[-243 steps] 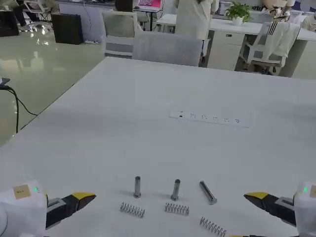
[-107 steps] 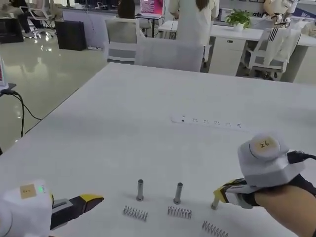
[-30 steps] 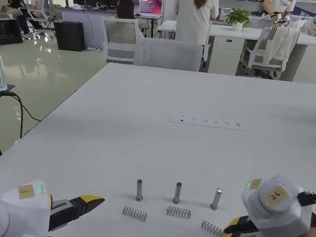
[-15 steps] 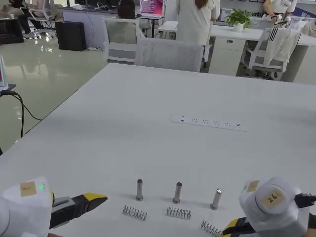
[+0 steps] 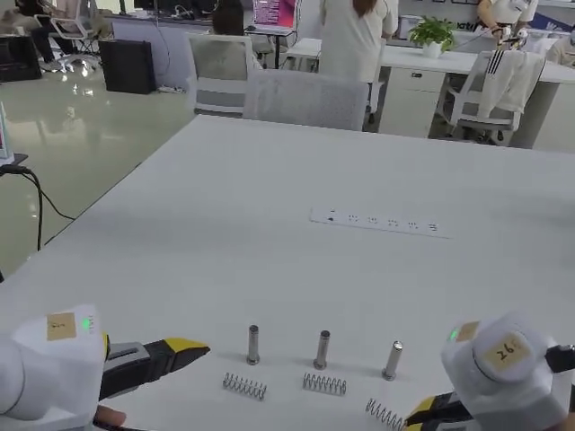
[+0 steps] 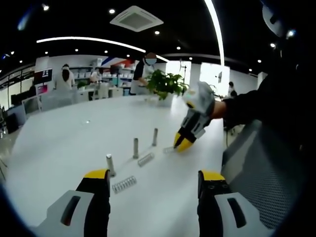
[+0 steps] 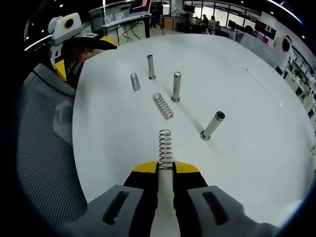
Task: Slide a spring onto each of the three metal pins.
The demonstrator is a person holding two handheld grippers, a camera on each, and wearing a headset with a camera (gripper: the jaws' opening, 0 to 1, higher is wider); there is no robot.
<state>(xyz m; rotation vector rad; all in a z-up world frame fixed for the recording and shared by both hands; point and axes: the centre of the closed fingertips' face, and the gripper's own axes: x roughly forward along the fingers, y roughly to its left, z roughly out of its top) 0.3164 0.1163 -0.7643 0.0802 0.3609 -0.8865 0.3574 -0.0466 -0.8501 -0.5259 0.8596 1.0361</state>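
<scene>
right claw (image 7: 165,167) pinching near end of spring (image 7: 165,143), coil running to 12 o'clock | pin (image 7: 212,125) at 2 o'clock | left claw (image 6: 154,175) spread wide

Worktop (image 5: 269,224): matt white, smooth. Middle pin (image 5: 322,348): polished metal, glossy. Spring (image 7: 165,143): bright steel wire. Floor (image 5: 81,117): glossy, reflective.

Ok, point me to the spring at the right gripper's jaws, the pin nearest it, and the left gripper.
spring (image 7: 165,145): right gripper view, on its middle coils.
nearest pin (image 7: 211,126): right gripper view, on the middle of its shaft.
left gripper (image 6: 154,174): left gripper view, midway between its open fingertips.
</scene>
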